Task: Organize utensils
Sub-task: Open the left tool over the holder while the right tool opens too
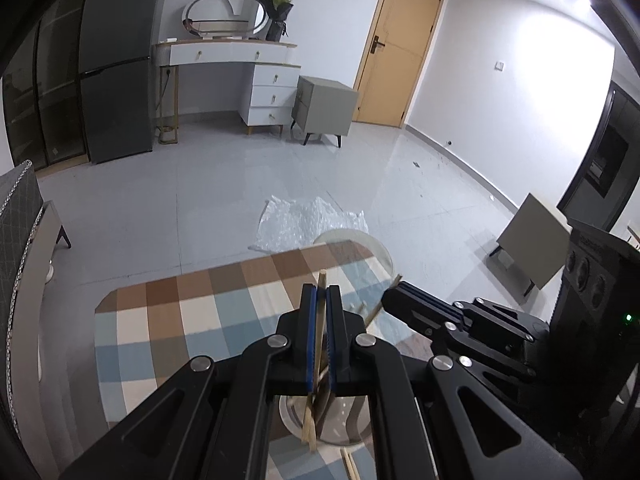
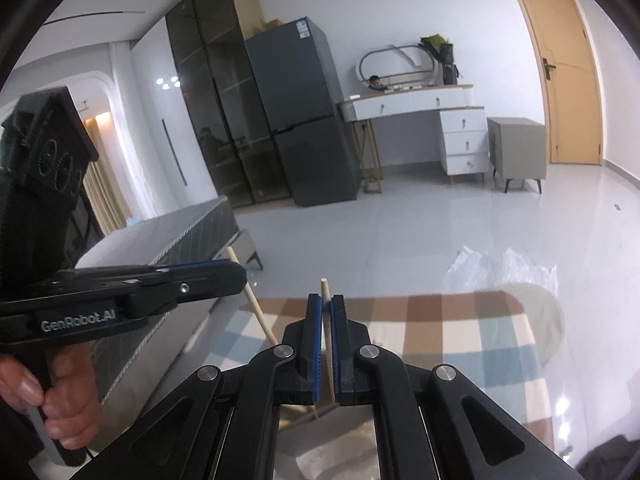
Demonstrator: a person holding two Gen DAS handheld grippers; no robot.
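In the left wrist view my left gripper (image 1: 320,292) is shut on a pale wooden chopstick (image 1: 320,320) that runs down into a round metal holder (image 1: 344,420) under the jaws. Other sticks lean inside the holder. My right gripper (image 1: 390,298) comes in from the right, shut on a second chopstick (image 1: 374,312). In the right wrist view the right gripper (image 2: 326,300) clamps its chopstick (image 2: 325,286) upright above the metal holder (image 2: 340,448). The left gripper (image 2: 238,276) stands to the left, and its chopstick (image 2: 258,312) slants down from it.
A checked cloth (image 1: 168,320) covers the small table. One more chopstick (image 1: 349,465) lies on the cloth beside the holder. A person's hand (image 2: 60,396) grips the left tool's handle. Bubble wrap (image 1: 308,220) lies on the floor beyond the table. A sofa (image 2: 168,236) stands to the left.
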